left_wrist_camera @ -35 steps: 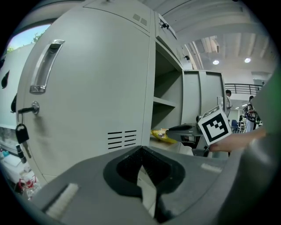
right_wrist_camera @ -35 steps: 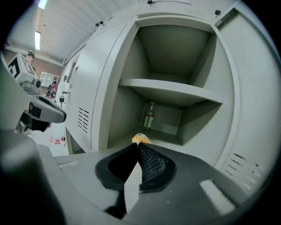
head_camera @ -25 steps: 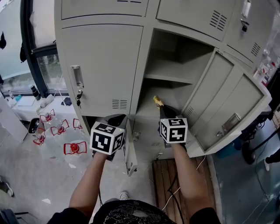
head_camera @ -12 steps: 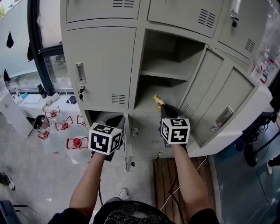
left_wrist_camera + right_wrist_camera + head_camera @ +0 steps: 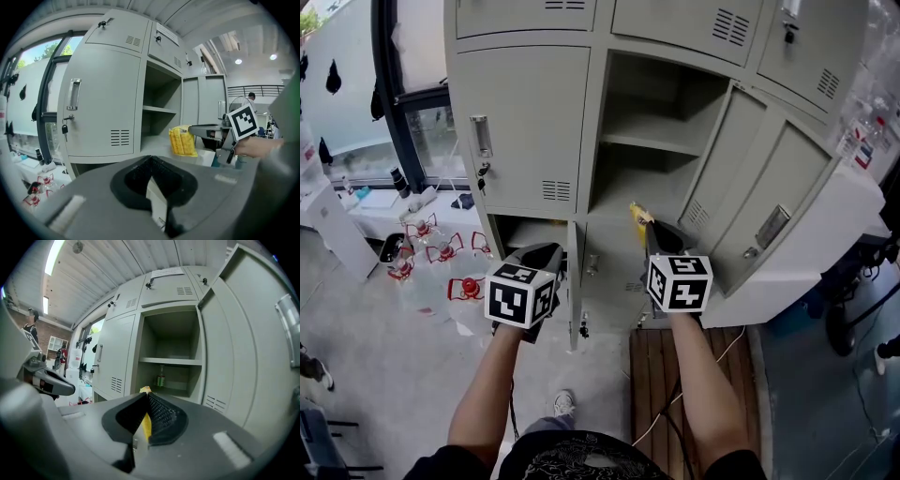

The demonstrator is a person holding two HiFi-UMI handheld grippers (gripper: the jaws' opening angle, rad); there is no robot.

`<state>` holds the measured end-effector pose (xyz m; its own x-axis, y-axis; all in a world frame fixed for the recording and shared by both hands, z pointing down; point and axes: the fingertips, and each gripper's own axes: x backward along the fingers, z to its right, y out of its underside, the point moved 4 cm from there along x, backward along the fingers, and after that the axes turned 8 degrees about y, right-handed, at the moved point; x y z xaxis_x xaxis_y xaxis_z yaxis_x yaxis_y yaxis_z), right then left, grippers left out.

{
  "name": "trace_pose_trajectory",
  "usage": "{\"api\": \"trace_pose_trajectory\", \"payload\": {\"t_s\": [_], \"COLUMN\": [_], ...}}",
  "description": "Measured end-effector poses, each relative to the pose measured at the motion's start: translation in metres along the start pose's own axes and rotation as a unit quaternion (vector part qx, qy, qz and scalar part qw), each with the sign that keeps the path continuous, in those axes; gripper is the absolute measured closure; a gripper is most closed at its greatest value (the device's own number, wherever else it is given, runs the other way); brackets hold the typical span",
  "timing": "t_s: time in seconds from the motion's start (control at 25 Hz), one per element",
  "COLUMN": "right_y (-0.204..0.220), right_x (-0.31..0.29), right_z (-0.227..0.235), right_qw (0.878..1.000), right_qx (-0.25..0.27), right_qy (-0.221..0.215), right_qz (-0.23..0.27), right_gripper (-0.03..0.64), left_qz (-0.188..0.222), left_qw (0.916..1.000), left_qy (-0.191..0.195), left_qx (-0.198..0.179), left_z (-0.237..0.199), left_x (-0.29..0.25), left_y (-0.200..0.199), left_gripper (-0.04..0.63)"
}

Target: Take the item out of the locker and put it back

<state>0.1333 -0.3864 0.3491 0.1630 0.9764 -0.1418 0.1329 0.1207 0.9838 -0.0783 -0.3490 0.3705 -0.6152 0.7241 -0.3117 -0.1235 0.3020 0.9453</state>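
Note:
A yellow packet [image 5: 638, 216] sticks out of my right gripper [image 5: 648, 231], which is shut on its edge just in front of the open locker compartment [image 5: 649, 141]. In the right gripper view only a thin yellow strip of the packet [image 5: 146, 420] shows between the closed jaws of the right gripper [image 5: 144, 423]. The left gripper view shows the packet [image 5: 183, 141] hanging from the right gripper [image 5: 202, 132]. My left gripper [image 5: 546, 255] is lower left of the compartment, in front of the lower locker, shut with nothing in it. A small green bottle [image 5: 161, 378] stands at the back of the compartment's lower level.
The compartment's door [image 5: 733, 178] stands open to the right. A narrow lower door [image 5: 575, 300] is ajar between my hands. Keys [image 5: 480, 174] hang from the closed door at left. Water bottles [image 5: 441, 255] lie on the floor at left; wooden boards [image 5: 661, 375] and a cable lie under my right arm.
Both grippers have drawn back a little from the locker, the right one still shut on the yellow packet. The view has shifted so the locker sits higher and further off.

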Motion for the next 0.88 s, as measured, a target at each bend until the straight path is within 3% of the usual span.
{"api": "trace_pose_trajectory", "payload": {"t_s": [0.88], "right_y": [0.016], "right_x": [0.122], "right_z": [0.008], "right_qw": [0.999], "right_qx": [-0.032], "right_qy": [0.007], "right_qz": [0.024], "right_gripper": [0.586], "left_qz": [0.023], "left_qw": [0.9997], "left_qy": [0.01], "left_qx": [-0.006], "left_z": [0.079], "left_x": [0.041], "left_y": [0.021], "left_gripper": [0.594]}}
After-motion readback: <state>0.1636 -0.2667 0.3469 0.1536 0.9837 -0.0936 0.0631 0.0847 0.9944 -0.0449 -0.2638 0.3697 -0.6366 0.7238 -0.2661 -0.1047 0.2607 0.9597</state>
